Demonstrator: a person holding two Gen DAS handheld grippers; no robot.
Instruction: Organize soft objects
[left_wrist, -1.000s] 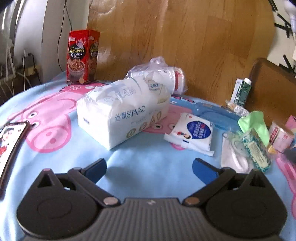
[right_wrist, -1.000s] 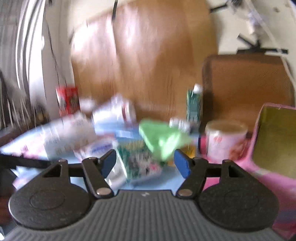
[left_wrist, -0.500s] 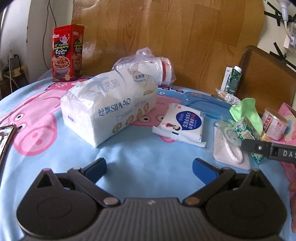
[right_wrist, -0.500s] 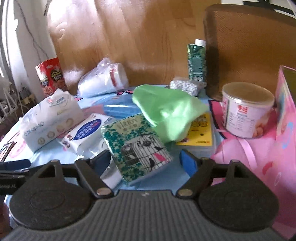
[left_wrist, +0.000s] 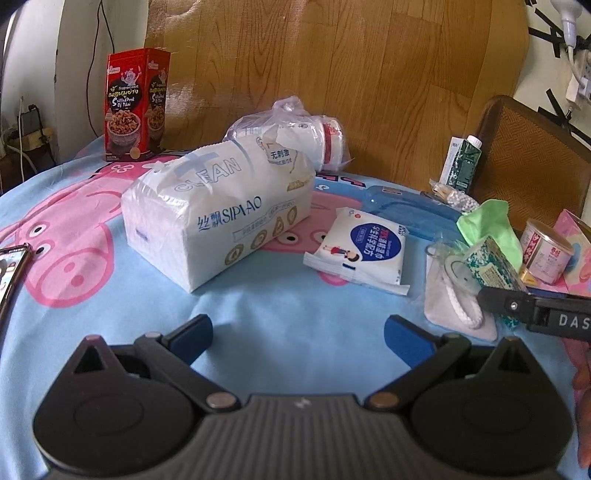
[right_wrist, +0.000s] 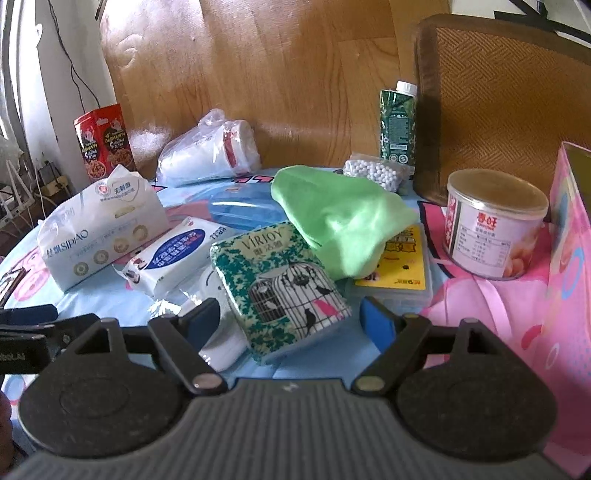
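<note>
Green-patterned tissue pack (right_wrist: 284, 284) sits low-centre of the frame between the right gripper (right_wrist: 288, 321)'s spread, untouching jaws, apparently lined up for pickup, while the left gripper (left_wrist: 297, 338) hangs open, empty.

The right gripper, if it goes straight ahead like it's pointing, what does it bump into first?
Most likely the green birdcage tissue pack. It lies right in front of the right gripper, its near end reaching in between the open jaws, which have just been opening. Behind it sits the green cloth.

A light-blue tablecloth with pink cartoon pigs (left_wrist: 258, 321) covers the table. On it lie a large white tissue pack (left_wrist: 218, 218), a small white-and-blue wipes packet (left_wrist: 364, 245) and a green birdcage-print tissue pack (right_wrist: 284, 284). A red snack box (left_wrist: 135, 105) stands at the far edge.
</note>
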